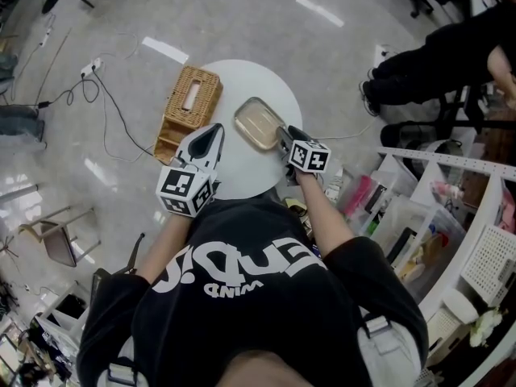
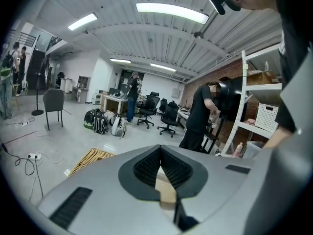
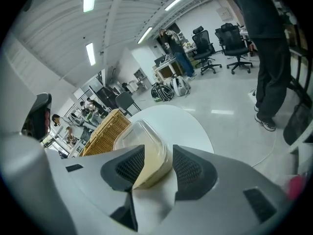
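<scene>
One round white desk [image 1: 278, 95] carries everything. Over its left edge hangs a woven basket [image 1: 187, 107], part of it off the desk. A clear plastic box [image 1: 260, 123] with a lid lies just right of the desk's middle, toward the near edge. The right gripper [image 1: 284, 135] pinches the box's near end between its pads. The left gripper [image 1: 214, 131] hovers between basket and box, its tips pressed together on nothing I can make out.

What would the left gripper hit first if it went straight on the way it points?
Likely nothing soon: the left gripper points across the bare white table, between the basket and the container; its height is unclear.
</scene>
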A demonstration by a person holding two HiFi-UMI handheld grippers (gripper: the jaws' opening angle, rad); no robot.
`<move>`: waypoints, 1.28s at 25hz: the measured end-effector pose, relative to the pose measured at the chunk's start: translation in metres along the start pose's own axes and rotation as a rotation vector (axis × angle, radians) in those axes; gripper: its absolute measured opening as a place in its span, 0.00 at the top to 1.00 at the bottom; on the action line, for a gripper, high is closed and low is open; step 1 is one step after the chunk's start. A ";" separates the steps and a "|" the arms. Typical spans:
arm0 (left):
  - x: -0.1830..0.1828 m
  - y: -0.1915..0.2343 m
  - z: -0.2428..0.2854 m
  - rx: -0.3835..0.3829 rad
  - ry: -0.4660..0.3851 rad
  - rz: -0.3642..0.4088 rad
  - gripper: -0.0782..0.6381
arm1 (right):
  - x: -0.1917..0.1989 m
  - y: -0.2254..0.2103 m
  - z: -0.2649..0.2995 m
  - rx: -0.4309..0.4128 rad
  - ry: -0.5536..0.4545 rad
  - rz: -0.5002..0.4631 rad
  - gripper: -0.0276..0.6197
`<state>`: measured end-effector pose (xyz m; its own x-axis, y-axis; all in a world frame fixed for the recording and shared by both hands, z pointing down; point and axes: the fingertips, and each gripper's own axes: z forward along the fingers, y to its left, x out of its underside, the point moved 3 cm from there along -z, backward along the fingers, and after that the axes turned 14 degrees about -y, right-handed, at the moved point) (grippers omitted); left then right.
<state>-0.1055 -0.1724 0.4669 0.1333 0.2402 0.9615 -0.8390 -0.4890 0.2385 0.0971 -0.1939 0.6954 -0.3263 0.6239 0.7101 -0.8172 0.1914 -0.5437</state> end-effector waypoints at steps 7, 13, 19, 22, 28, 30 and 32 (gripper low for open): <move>0.003 0.000 -0.002 -0.004 0.006 -0.007 0.89 | 0.002 0.000 0.000 0.001 0.024 -0.025 0.73; 0.001 0.001 -0.003 -0.007 -0.001 -0.011 0.89 | -0.002 0.003 -0.004 0.018 0.016 -0.064 0.73; 0.000 -0.001 -0.003 0.002 -0.007 -0.011 0.89 | -0.006 0.005 -0.009 0.030 -0.001 -0.052 0.75; -0.001 -0.002 -0.004 0.002 -0.014 -0.010 0.89 | -0.007 0.005 -0.013 0.026 -0.015 -0.022 0.77; -0.004 -0.006 -0.004 0.002 -0.036 -0.012 0.89 | -0.014 0.009 -0.027 0.010 -0.043 0.021 0.82; -0.005 -0.006 -0.004 0.002 -0.041 -0.013 0.89 | -0.019 0.015 -0.031 -0.010 -0.058 0.046 0.84; -0.006 -0.007 -0.005 0.000 -0.045 -0.015 0.89 | -0.024 0.021 -0.036 -0.034 -0.068 0.050 0.89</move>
<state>-0.1029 -0.1662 0.4590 0.1690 0.2095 0.9631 -0.8370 -0.4854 0.2525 0.1043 -0.1774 0.6510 -0.3985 0.5808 0.7098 -0.7830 0.1876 -0.5931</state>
